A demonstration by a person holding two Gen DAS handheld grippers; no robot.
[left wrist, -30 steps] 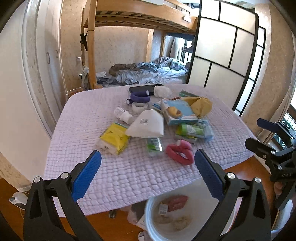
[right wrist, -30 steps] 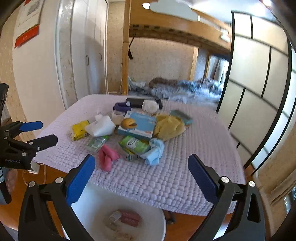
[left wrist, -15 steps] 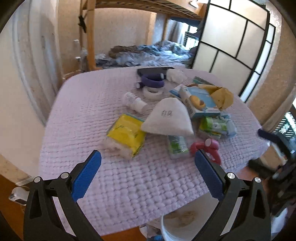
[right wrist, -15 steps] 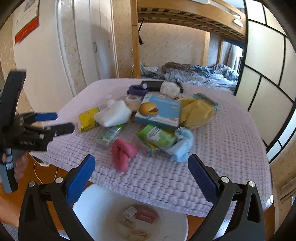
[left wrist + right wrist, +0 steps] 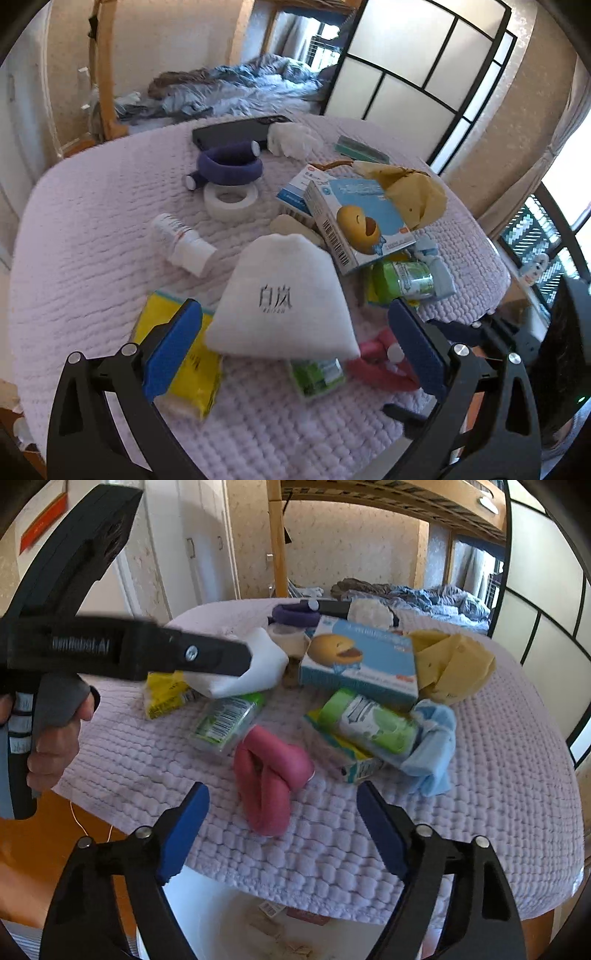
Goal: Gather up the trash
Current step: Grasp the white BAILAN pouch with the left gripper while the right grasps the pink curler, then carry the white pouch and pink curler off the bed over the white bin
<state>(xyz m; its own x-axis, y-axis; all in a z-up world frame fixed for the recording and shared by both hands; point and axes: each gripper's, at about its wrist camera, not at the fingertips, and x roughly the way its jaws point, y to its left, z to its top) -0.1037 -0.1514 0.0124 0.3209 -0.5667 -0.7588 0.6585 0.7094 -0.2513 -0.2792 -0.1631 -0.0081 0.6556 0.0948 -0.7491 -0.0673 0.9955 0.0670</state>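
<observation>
A pile of items lies on the lilac quilted table. My left gripper is open and empty, low over the table, its fingers either side of a white triangular pouch that lies on a yellow packet. My right gripper is open and empty, just above a pink foam roll at the table's near edge. A green wipes pack, a green tube and a blue box lie behind it. The white bin stands below the table edge.
A purple band, a tape roll, a white bottle, a yellow bag, a blue cloth and a black phone also lie on the table. The left gripper's body crosses the right wrist view. A bunk bed stands behind.
Both grippers have moved forward and down over the table. The left one now brackets the white pouch; the right one has closed in on the pink roll. Both stayed open.
</observation>
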